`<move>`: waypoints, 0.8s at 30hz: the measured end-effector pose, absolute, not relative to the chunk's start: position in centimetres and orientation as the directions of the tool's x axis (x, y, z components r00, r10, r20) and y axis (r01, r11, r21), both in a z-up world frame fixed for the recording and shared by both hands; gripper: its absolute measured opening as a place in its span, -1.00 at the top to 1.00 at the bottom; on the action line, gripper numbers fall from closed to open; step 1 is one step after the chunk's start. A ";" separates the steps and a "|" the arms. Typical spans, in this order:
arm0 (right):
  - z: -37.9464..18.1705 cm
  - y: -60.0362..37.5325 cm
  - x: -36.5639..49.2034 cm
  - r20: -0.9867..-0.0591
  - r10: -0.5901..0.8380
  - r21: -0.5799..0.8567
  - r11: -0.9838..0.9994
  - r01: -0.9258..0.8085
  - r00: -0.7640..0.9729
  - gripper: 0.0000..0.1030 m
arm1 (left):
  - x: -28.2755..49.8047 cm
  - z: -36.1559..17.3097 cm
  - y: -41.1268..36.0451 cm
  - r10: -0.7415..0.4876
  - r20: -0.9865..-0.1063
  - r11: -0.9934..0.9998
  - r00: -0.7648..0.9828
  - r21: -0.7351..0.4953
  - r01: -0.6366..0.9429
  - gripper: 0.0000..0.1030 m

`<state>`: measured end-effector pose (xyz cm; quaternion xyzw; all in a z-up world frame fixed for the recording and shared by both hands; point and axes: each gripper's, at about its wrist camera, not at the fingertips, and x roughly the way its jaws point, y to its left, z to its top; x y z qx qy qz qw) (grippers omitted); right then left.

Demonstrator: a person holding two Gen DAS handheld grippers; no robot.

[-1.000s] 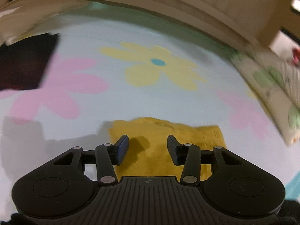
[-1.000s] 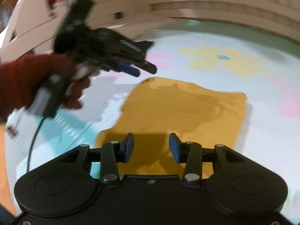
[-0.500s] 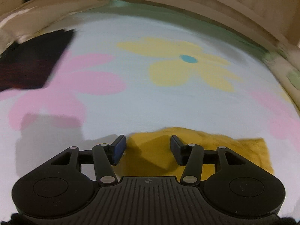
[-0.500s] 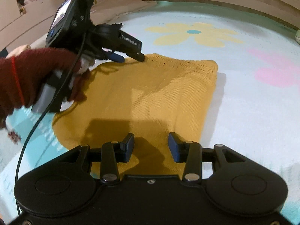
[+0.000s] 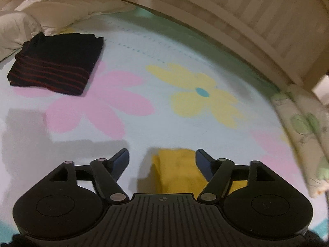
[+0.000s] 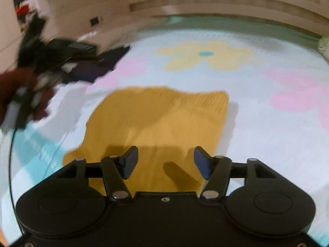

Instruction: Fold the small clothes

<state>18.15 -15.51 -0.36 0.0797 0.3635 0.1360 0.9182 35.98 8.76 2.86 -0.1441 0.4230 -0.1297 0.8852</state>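
A folded mustard-yellow knit garment lies flat on the flowered bed sheet. My right gripper hovers over its near edge, jaws opening, nothing pinched between them. My left gripper is lifted above the garment's corner, jaws opening wide and holding nothing. In the right wrist view the left gripper shows blurred at the upper left, held by a hand in a dark red sleeve.
A folded black garment with red stripes lies at the far left of the sheet. A white duvet is bunched behind it. A wooden headboard curves along the back, and a floral pillow sits at the right.
Both grippers' jaws have spread wider. The left gripper has lifted and pulled back from the yellow garment, bringing the black folded garment into full view. The yellow garment lies flat.
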 end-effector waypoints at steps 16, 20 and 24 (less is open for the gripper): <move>-1.8 -21.2 21.1 -0.646 0.448 0.575 0.818 0.008 0.618 -1.00 | 27.3 -0.5 5.0 -0.404 -0.806 0.915 0.433 -0.345 0.211 -0.72; -2.7 -22.2 21.5 -0.626 0.486 0.648 0.759 0.059 0.610 -1.00 | 27.4 -2.3 4.8 -0.398 -0.830 0.915 0.391 -0.327 0.236 -0.72; -3.5 -22.5 22.5 -0.636 0.484 0.641 0.765 0.061 0.601 -1.00 | 28.1 -3.6 5.0 -0.403 -0.839 0.911 0.366 -0.330 0.247 -0.73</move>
